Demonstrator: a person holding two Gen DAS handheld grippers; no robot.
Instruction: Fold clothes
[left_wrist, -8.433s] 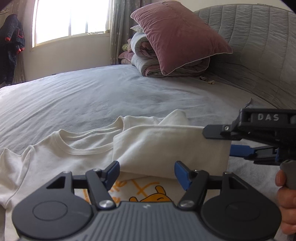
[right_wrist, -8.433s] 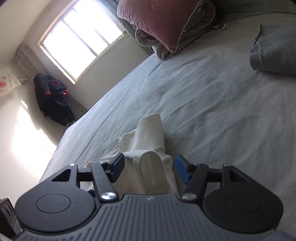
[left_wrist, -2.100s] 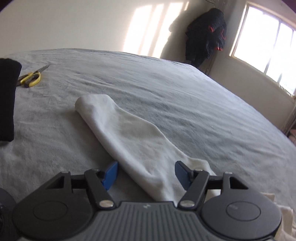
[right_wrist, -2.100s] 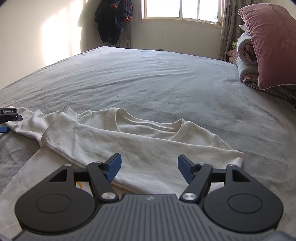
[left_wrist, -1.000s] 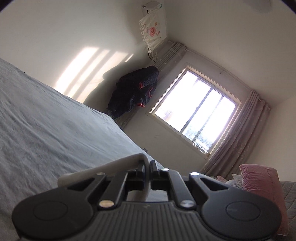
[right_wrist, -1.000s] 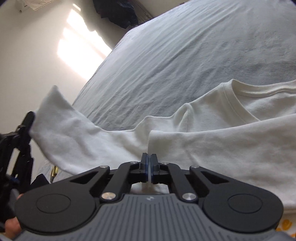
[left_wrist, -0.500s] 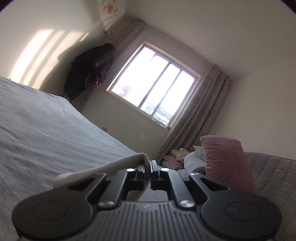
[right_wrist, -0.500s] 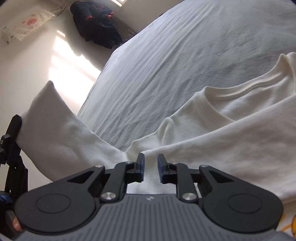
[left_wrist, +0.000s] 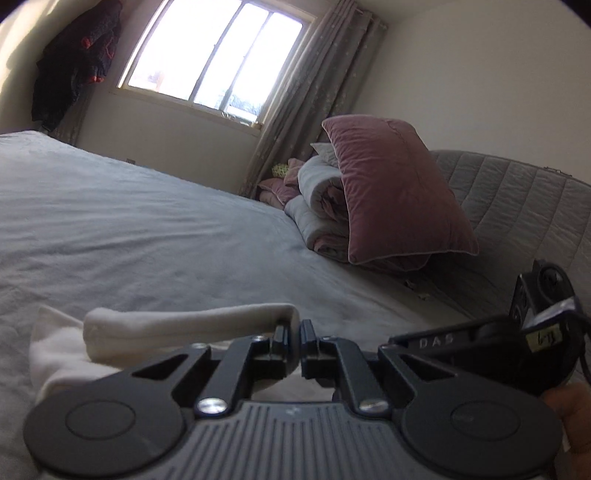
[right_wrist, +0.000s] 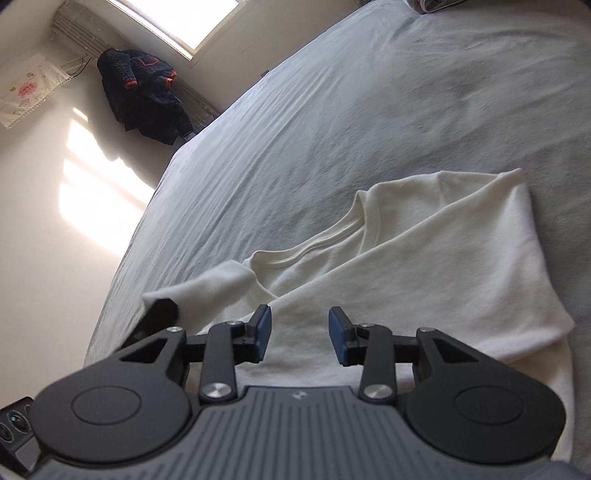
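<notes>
Since 0.5 s ago, my right gripper (right_wrist: 300, 336) had spread its fingers wider and hung empty over the shirt (right_wrist: 424, 266). Left gripper (left_wrist: 298, 345) kept its fingers pinching the sleeve (left_wrist: 184, 325), carried in over the body. Shirt lay on the bed (right_wrist: 369, 110), 1 sleeve already folded across. I judged it partway: hem fold looked left.

- Left gripper (left_wrist: 298, 341): jaws pinched together on a sleeve (left_wrist: 184, 325), held raised.
- Right gripper (right_wrist: 300, 334): jaws spread apart, gripping nothing, angled downward.
- A hand (left_wrist: 574, 413) seen at the right gripper's handle.
</notes>
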